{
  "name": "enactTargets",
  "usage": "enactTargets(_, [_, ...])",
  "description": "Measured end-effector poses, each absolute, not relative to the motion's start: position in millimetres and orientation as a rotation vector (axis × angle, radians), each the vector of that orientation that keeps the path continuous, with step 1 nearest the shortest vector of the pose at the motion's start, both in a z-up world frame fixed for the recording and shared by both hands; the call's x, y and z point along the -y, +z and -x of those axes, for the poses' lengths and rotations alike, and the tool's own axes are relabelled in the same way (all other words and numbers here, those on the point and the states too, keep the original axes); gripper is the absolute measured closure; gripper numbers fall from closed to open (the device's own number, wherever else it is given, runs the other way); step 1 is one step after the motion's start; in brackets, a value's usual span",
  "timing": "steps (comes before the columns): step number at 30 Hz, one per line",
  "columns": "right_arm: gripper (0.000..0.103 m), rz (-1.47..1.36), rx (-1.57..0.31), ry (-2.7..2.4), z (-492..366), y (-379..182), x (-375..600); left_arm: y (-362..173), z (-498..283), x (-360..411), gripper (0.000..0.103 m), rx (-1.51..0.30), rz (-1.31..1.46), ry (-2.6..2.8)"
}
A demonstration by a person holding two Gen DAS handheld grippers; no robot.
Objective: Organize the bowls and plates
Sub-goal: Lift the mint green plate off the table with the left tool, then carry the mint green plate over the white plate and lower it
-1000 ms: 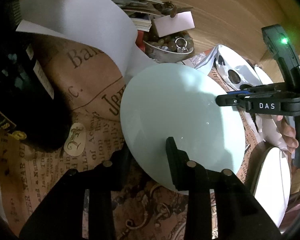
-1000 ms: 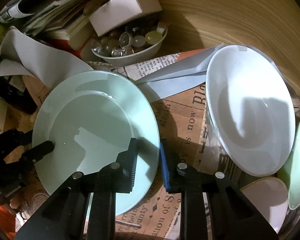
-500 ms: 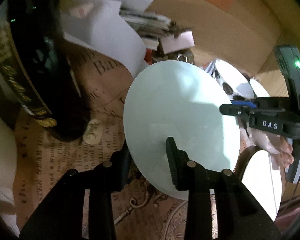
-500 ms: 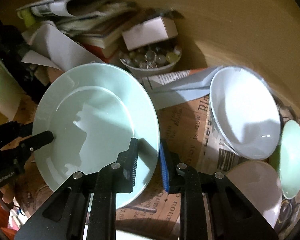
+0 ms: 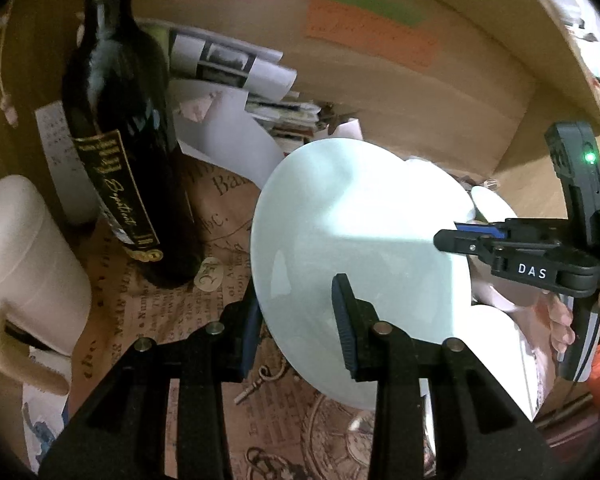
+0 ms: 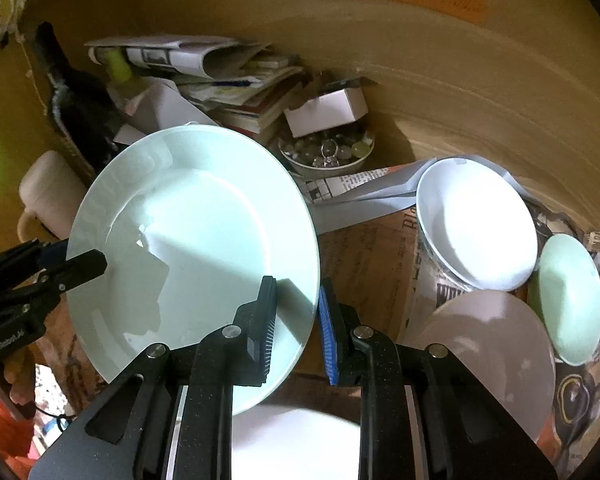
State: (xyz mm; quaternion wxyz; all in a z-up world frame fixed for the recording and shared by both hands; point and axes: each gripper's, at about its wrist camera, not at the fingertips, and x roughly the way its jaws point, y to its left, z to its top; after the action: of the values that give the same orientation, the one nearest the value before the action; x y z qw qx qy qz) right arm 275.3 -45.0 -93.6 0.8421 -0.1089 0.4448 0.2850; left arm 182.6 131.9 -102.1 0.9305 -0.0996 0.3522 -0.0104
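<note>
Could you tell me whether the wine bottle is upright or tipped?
Upright: the wine bottle stands on its base on the newspaper-print cover, neck up.

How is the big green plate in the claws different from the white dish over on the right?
The green plate is pale green, wide and nearly flat; the white dish is white, smaller and deeper. The green plate is held by its rim in both claws, tilted; the white dish rests untouched among other dishes. Both are round, glossy and empty.

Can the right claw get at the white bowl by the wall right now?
Probably not yet. The right claw is shut on the rim of the pale green plate, shared with the left claw. The path to the white bowl looks clear otherwise.
</note>
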Motion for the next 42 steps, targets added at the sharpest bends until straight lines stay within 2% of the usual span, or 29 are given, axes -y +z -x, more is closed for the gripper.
enactTargets(15, [0.084, 0.195, -0.86, 0.562, -219, -73, 76, -86, -141, -98, 0.069, -0.654, 0.176, -0.03])
enactTargets(42, [0.084, 0.081, -0.824, 0.5, -157, -97, 159, -104, -117, -42, 0.069, -0.731, 0.219, -0.152])
